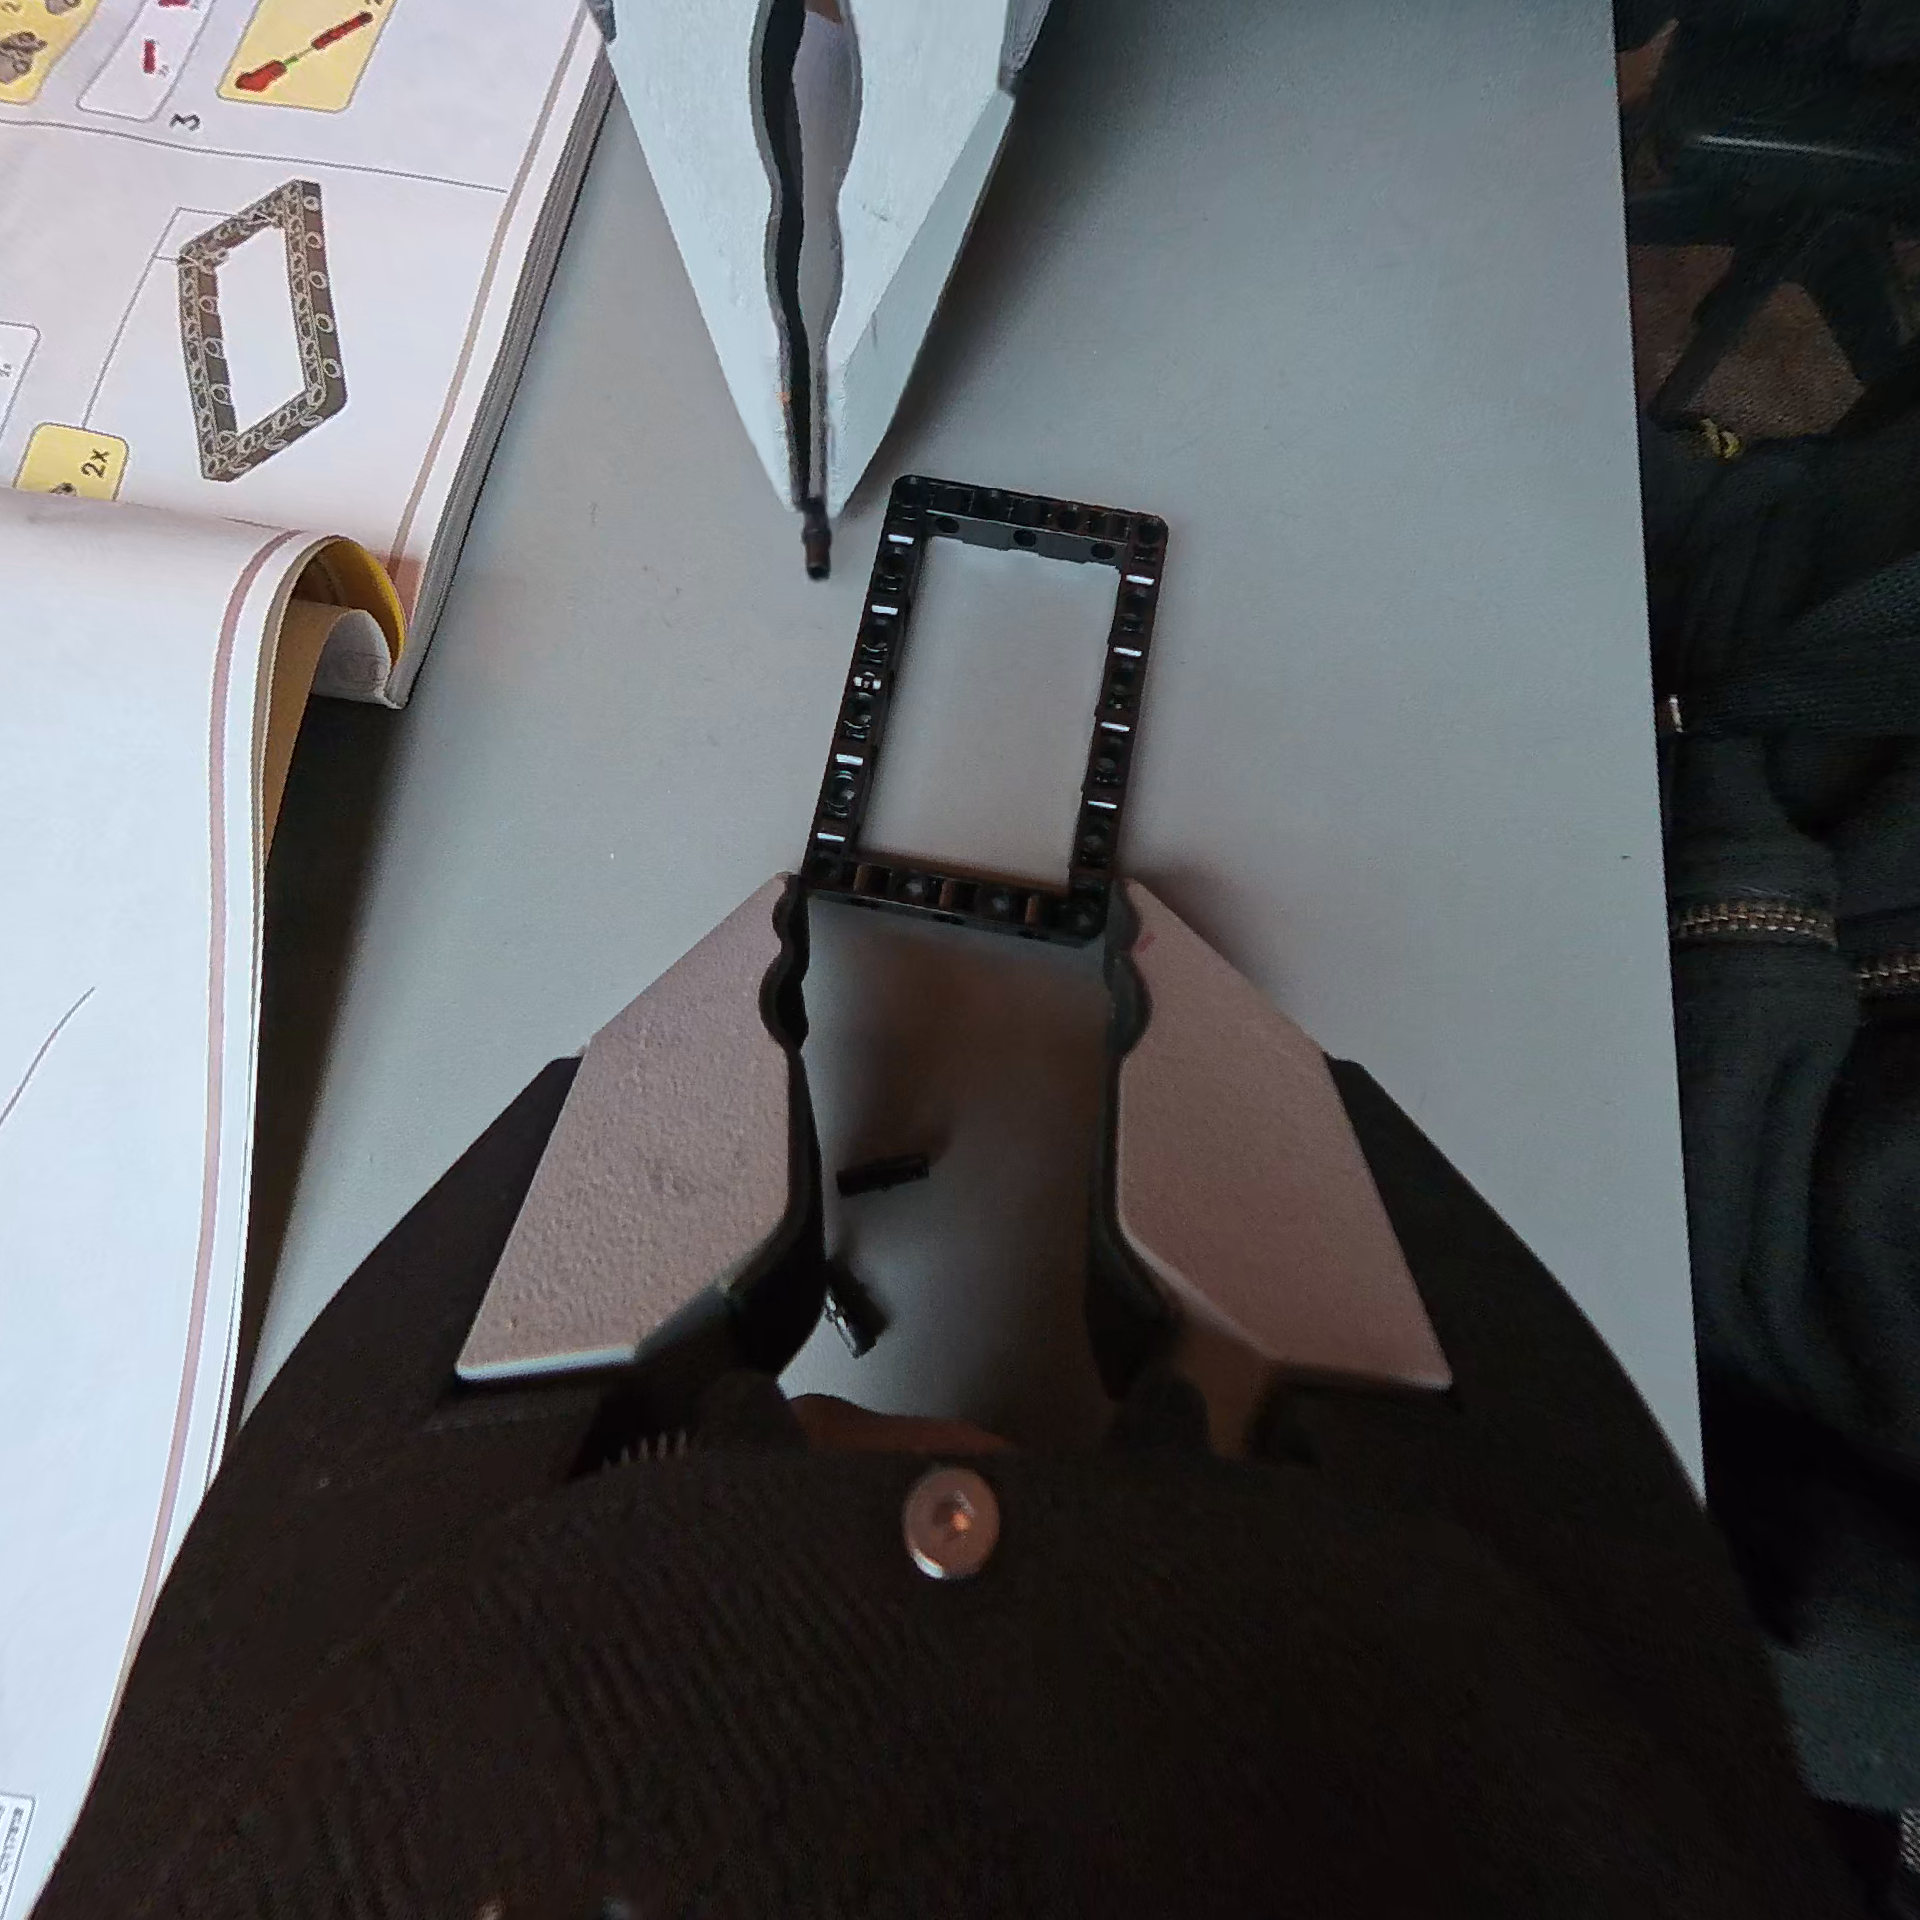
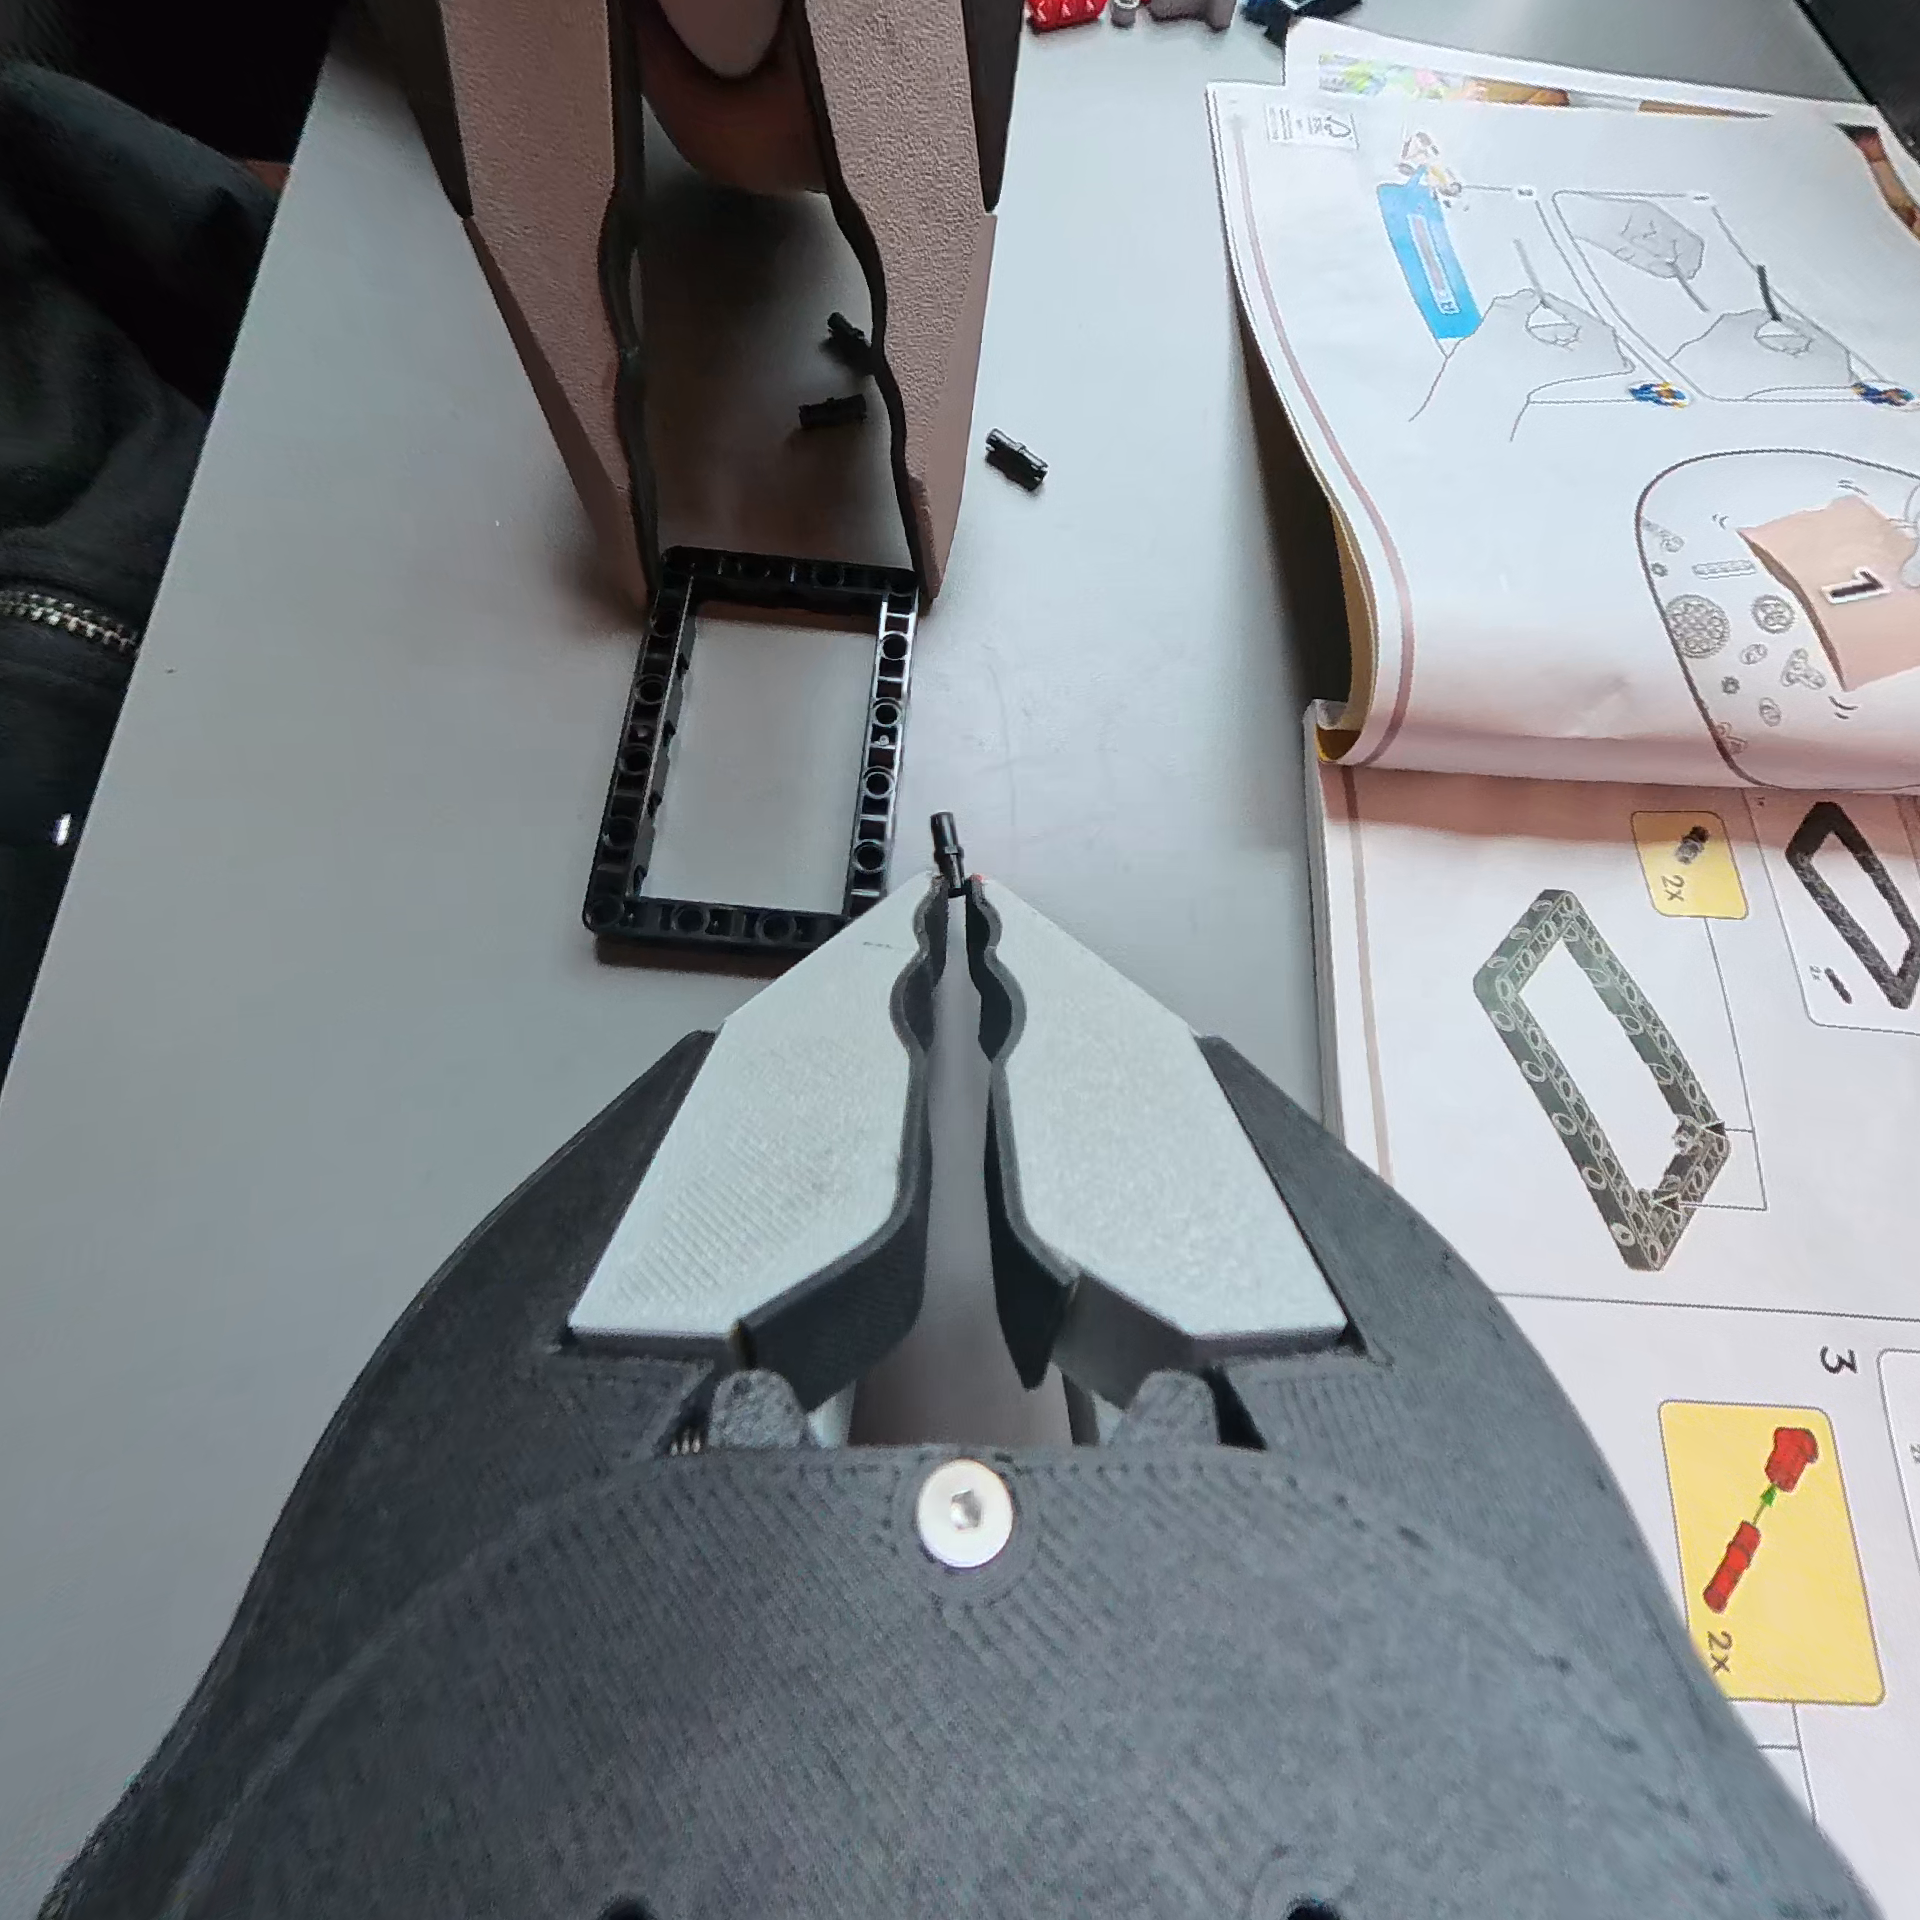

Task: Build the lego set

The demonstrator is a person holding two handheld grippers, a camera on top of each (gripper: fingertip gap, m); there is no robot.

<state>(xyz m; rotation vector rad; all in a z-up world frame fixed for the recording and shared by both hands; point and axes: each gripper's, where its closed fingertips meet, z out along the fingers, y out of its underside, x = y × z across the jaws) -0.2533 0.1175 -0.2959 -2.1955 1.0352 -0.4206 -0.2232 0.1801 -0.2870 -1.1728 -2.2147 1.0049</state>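
Broadly, the grey bench (image 1: 1351, 416) carries an open instruction booklet (image 2: 1558, 468) beside a flat black rectangular frame (image 1: 987, 707). Left gripper (image 1: 956, 914) fingers, spread wide, touch the frame's short end. Right gripper (image 2: 951, 883) fingers pinch a small black pin (image 2: 945, 836); three loose pins (image 2: 831, 410) lie nearby.

My left gripper (image 1: 951, 904) had its fingers spread across the near short end of the black rectangular frame (image 1: 992, 707), which lay flat on the grey table (image 1: 1351, 520). My right gripper (image 1: 816, 520) pinched a small black pin (image 1: 818, 551) beside the frame's far corner. Two loose black pins (image 1: 881, 1172) lay between my fingers; the instruction booklet (image 1: 260, 312) sat open to the left.
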